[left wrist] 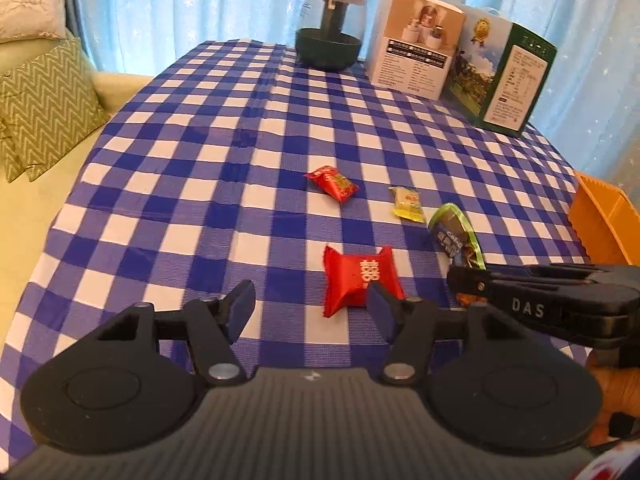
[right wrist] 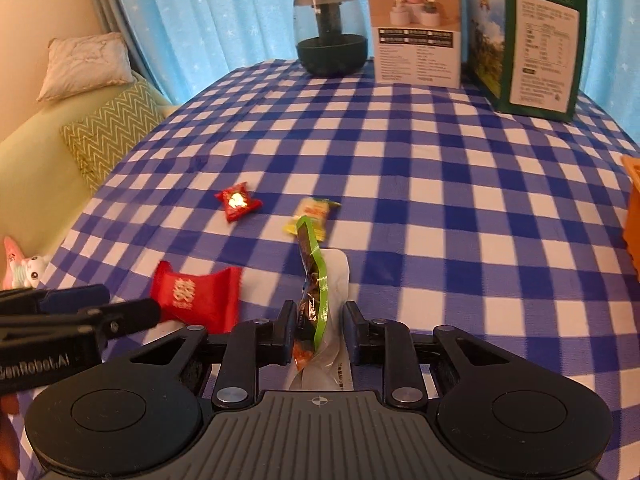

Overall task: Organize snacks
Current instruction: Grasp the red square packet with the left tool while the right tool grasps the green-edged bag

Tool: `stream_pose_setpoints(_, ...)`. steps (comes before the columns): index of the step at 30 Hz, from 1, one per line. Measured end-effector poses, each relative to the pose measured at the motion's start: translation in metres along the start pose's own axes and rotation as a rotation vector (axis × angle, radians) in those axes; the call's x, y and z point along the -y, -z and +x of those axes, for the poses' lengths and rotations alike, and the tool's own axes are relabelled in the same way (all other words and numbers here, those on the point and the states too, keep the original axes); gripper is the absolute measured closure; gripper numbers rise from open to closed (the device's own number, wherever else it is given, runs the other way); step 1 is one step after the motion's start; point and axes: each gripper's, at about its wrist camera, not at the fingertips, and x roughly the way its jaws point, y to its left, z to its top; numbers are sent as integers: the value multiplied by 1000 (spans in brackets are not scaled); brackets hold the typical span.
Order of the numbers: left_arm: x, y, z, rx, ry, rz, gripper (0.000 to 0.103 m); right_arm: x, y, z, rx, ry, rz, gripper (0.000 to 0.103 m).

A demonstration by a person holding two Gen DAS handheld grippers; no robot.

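Right wrist view: the right hand-held gripper is clamped on a green-edged snack packet, held edge-up, presumably for carrying to the orange bin at the tabletop's right edge. The left hand-held gripper is held apart and empty just before the big red candy. A small red candy and a yellow candy lie beyond.

the orange tray runs off your right edge in both views. the green-edged snack packet hides its lower end behind your right gripper. print on the boxes is too small to read.
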Motion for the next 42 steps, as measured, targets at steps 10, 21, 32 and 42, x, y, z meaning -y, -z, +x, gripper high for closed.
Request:
stream_pose_setpoints(10, 4, -2, 5, 5, 9, 22, 45, -16, 5, 3, 10, 91, -152, 78)
stream_pose_setpoints(21, 8, -2, 11, 3, 28, 34, 45, 1, 5, -1, 24, 38, -82, 79)
stream_pose_setpoints(32, 19, -5, 35, -26, 54, 46, 68, 29, 13, -29, 31, 29, 29, 79)
stream_pose_setpoints(42, 38, 5, 17, 8, 29, 109, 85, 40, 30, -56, 41, 33, 78, 79)
